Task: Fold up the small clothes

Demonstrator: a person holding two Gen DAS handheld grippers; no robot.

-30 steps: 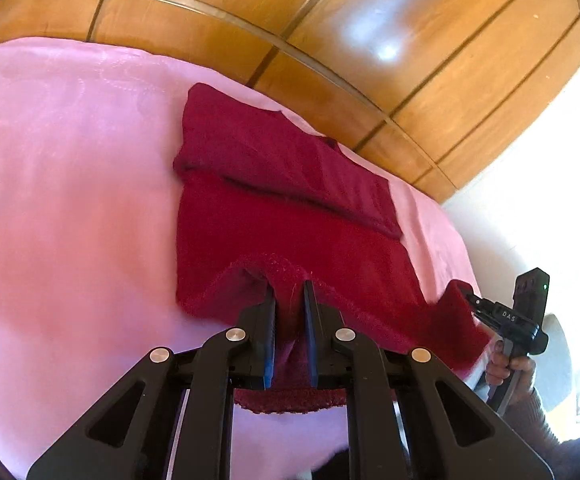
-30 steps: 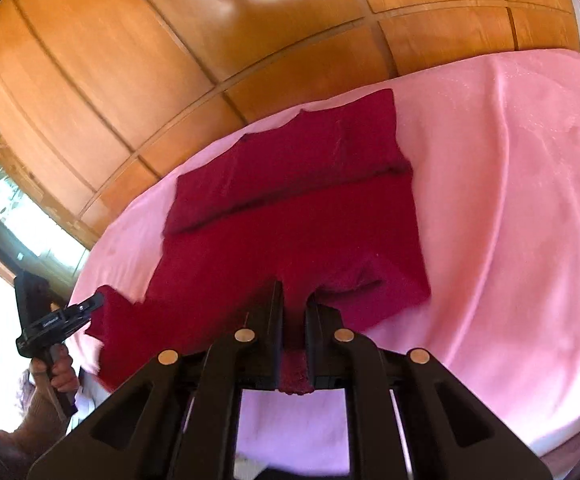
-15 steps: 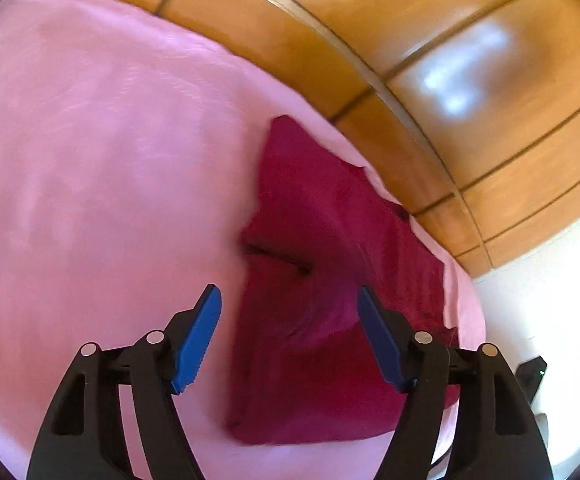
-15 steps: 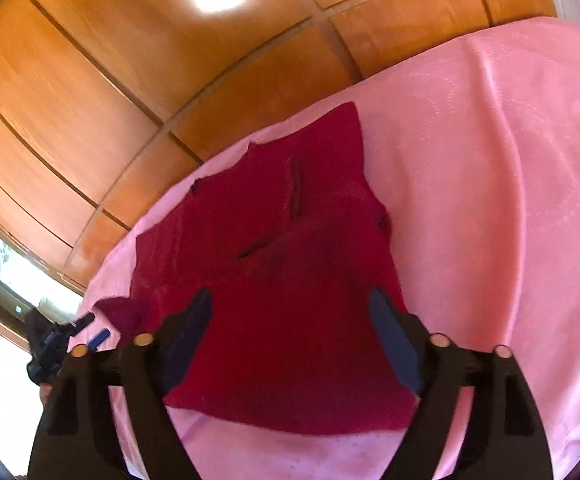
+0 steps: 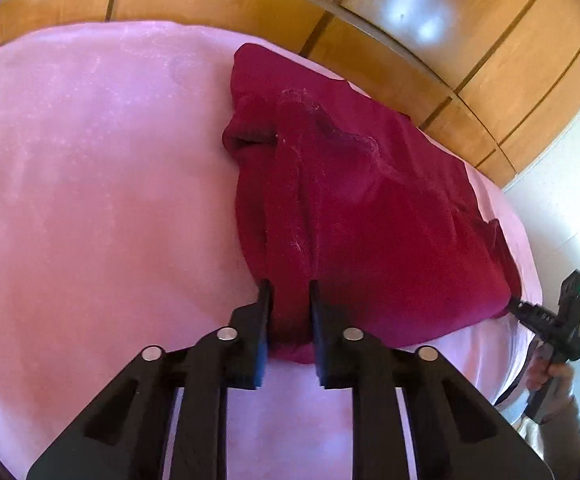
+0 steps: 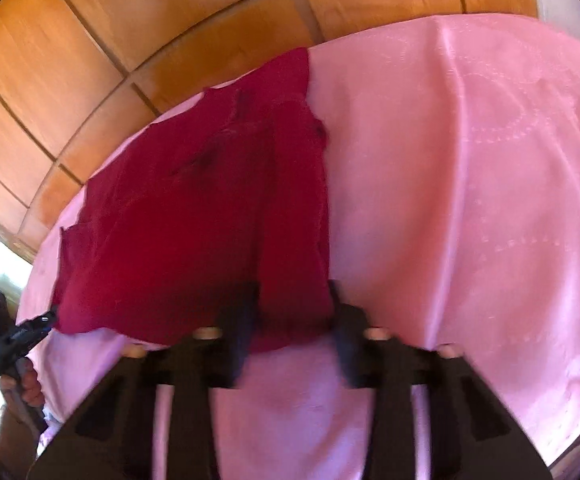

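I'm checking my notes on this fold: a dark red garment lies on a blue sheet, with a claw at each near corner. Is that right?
Not quite: the sheet is pink, not blue, as the left wrist view shows. The rest stands: the dark red garment lies on it, with the left claw and right claw at its near corners.

Left of my red garment (image 5: 354,208) the pink cover (image 5: 90,200) lies open; beyond it the wooden wall (image 5: 410,40) blocks me

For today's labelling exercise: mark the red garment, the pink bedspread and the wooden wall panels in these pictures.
red garment (image 5: 370,216), left wrist view, on the middle of the folded cloth.
pink bedspread (image 5: 102,184), left wrist view, on a bare stretch left of the garment.
wooden wall panels (image 6: 74,52), right wrist view, on one large panel.
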